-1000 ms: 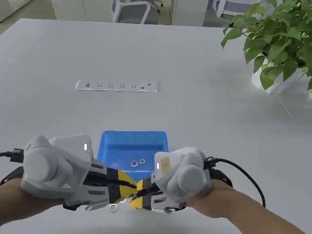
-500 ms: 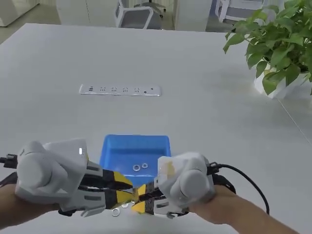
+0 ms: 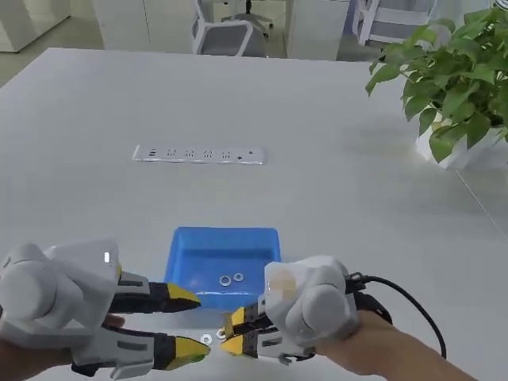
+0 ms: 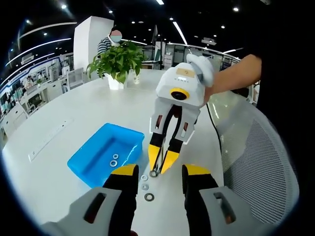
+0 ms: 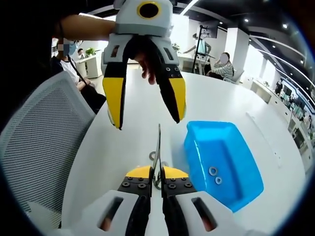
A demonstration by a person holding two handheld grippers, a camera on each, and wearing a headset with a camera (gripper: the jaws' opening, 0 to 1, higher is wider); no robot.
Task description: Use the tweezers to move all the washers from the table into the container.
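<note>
The right gripper (image 5: 157, 173) had its yellow-tipped jaws pressed together on the slim metal tweezers (image 5: 158, 142). These stuck out fwd from btwn the jaws, w/ the tips low over the white tabletop (image 3: 333, 182). Whether the tips already pinched anything was too small to tell.

Just beside the tweezers' tips lay the small flat metal ring washers (image 4: 144, 187), three as far as could be counted, loose on the table and close together.

Facing those jaws, the left gripper (image 4: 160, 171) had its jaws spread wide w/ nothing btwn them, its tips near the tweezers' tips. The loose washers lay under the gap btwn the two grippers.

Off to one side of both sets of fingers, near but apart, sat the shallow blue plastic tray (image 3: 226, 235), i.e. the container. Two more washers lay flat on its floor. Well beyond the tray were a white power strip (image 3: 198, 155) and a leafy green potted plant (image 3: 452, 87).

Step in hand, prob.: picking up the nxt washer. The task looked part done, w/ two in and the loose ones left.

The nxt move would call for setting the tips astride one washer's rim, squeezing, lifting clear, then carrying it over the tray wall before letting go. The washers are flat and thin, so they may slip.
</note>
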